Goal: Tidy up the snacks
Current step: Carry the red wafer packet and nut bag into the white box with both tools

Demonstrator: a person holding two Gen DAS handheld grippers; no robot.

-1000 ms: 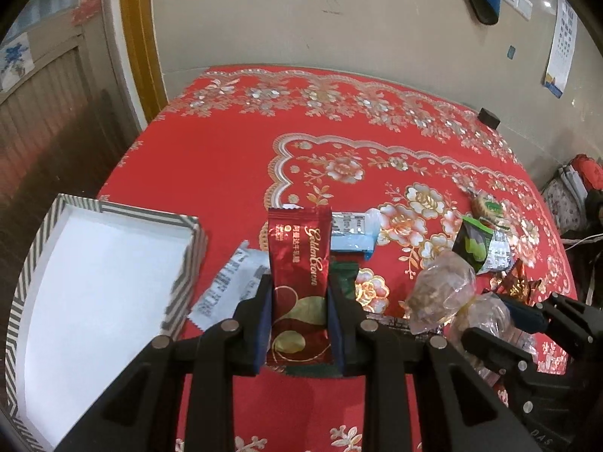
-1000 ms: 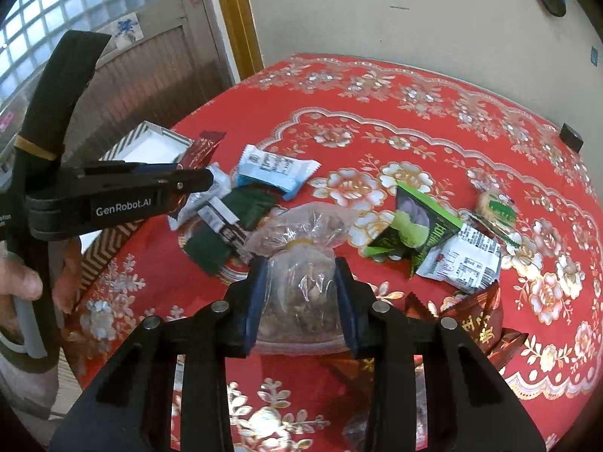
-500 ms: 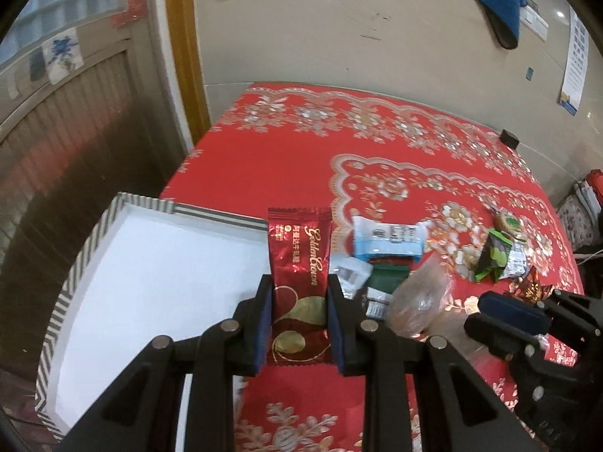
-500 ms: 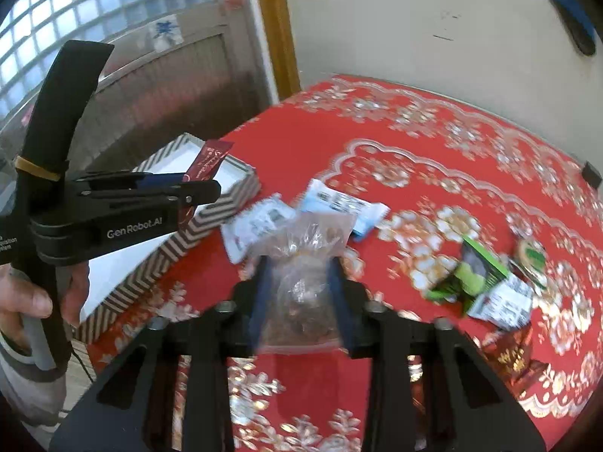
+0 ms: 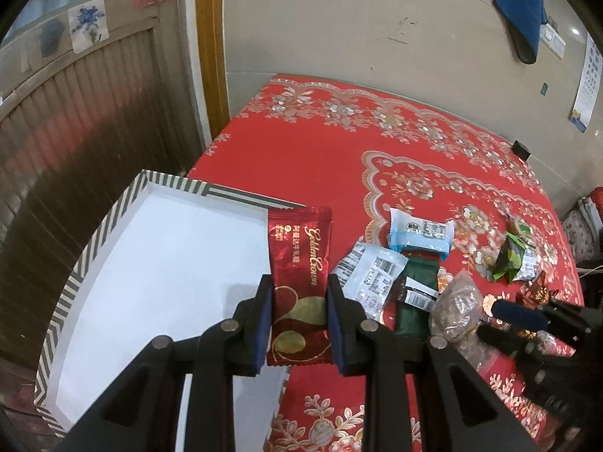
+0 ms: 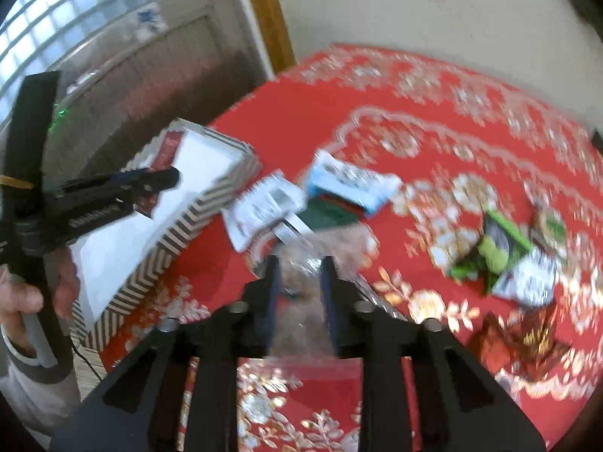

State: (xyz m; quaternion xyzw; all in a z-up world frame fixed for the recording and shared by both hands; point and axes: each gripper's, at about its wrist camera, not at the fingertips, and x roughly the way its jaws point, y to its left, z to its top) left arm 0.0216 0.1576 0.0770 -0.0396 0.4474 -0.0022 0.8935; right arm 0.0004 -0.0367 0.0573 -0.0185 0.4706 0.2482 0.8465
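Note:
My left gripper (image 5: 297,297) is shut on a dark red Golden Crown snack packet (image 5: 297,263) and holds it over the right edge of the white box with a striped rim (image 5: 94,233). My right gripper (image 6: 299,282) is shut on a clear bag of nuts (image 6: 301,312), held above the red tablecloth; the bag also shows in the left wrist view (image 5: 456,309). The right wrist view is blurred. It shows the left gripper (image 6: 166,180) over the box (image 6: 169,248).
Loose snacks lie on the red floral tablecloth (image 5: 320,158): a light blue packet (image 5: 418,235), a white packet (image 5: 371,275), a dark green packet (image 5: 414,297), a green-black packet (image 5: 508,260) and red wrappers (image 6: 520,342). A wall and wooden door frame (image 5: 211,45) stand behind the table.
Both grippers have moved left with their loads. The red packet has gone from over the tablecloth to over the box's right edge. The nut bag has moved nearer the box.

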